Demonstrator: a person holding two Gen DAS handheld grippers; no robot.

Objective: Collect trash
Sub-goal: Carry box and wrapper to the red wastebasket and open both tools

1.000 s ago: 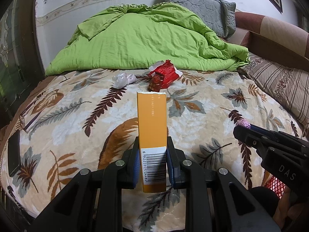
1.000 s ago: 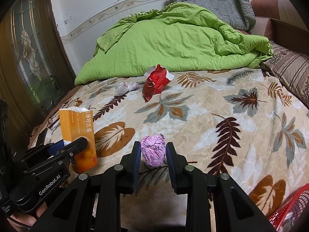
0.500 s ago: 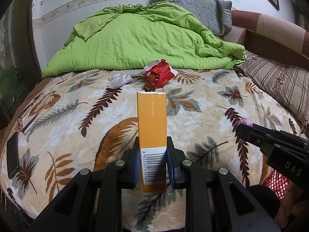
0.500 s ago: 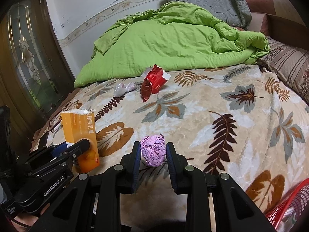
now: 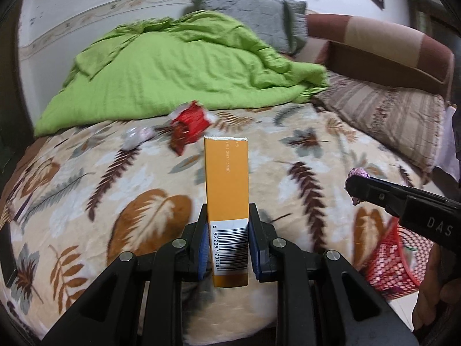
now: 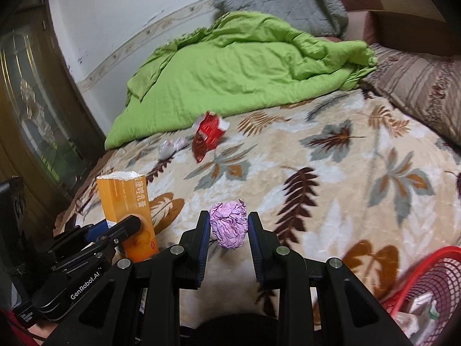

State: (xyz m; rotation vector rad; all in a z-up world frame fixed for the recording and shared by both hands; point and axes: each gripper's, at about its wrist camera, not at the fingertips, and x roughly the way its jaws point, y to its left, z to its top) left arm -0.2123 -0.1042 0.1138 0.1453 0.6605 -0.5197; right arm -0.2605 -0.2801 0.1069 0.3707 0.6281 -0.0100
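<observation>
My left gripper [image 5: 226, 225] is shut on a tall orange carton [image 5: 226, 178] with a barcode, held upright above the near edge of the bed; the carton also shows in the right wrist view [image 6: 126, 210]. My right gripper [image 6: 227, 226] is shut on a crumpled pink paper ball [image 6: 229, 223], seen in the left wrist view [image 5: 358, 173] at the gripper's tip. A red snack wrapper [image 6: 209, 134] and a crumpled white wrapper [image 6: 171, 146] lie on the leaf-patterned blanket [image 6: 331, 173] farther back. A red mesh basket [image 6: 429, 285] stands low at the right.
A green duvet [image 5: 184, 72] is heaped at the back of the bed with a grey pillow [image 5: 253, 20] behind it. A striped pillow [image 5: 383, 115] and a brown headboard [image 5: 383, 46] are on the right. A dark wooden door [image 6: 28, 109] is on the left.
Both grippers have pulled back and swung right with their loads still held. The red basket shows more in both views. The trash on the bed has not moved.
</observation>
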